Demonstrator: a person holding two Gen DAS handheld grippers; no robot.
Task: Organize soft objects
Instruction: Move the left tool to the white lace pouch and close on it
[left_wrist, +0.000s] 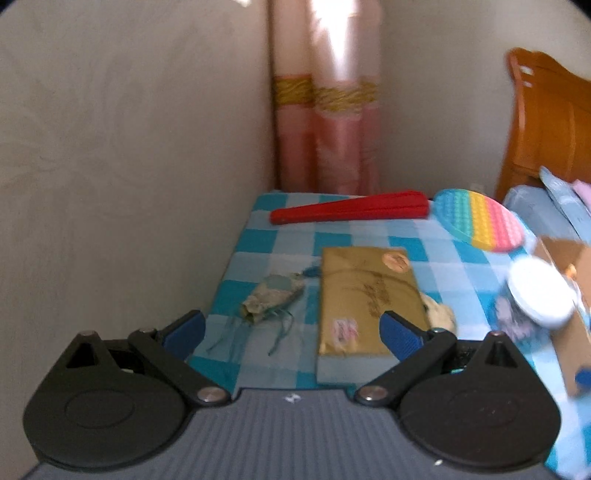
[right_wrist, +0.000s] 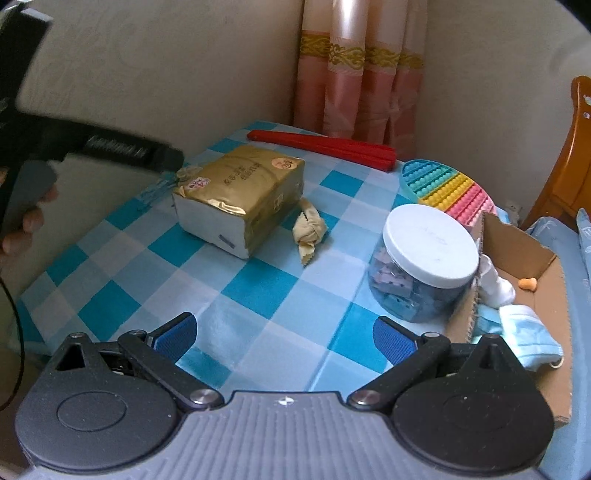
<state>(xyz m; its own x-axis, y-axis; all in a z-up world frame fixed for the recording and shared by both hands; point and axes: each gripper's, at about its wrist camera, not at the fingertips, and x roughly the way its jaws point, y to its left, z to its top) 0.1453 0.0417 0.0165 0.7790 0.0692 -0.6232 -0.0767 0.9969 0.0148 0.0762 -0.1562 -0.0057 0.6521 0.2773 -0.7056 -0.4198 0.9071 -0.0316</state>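
A: Claws?
B: Left gripper and right gripper both spread wide, nothing held.
A: Soft items?
B: Gold tissue pack mid-cloth, print illegible; knotted cloth touching it; sachet on its other side.

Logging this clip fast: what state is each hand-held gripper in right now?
Left hand-held gripper: open, holding nothing.
Right hand-held gripper: open, holding nothing, above the checked tablecloth.
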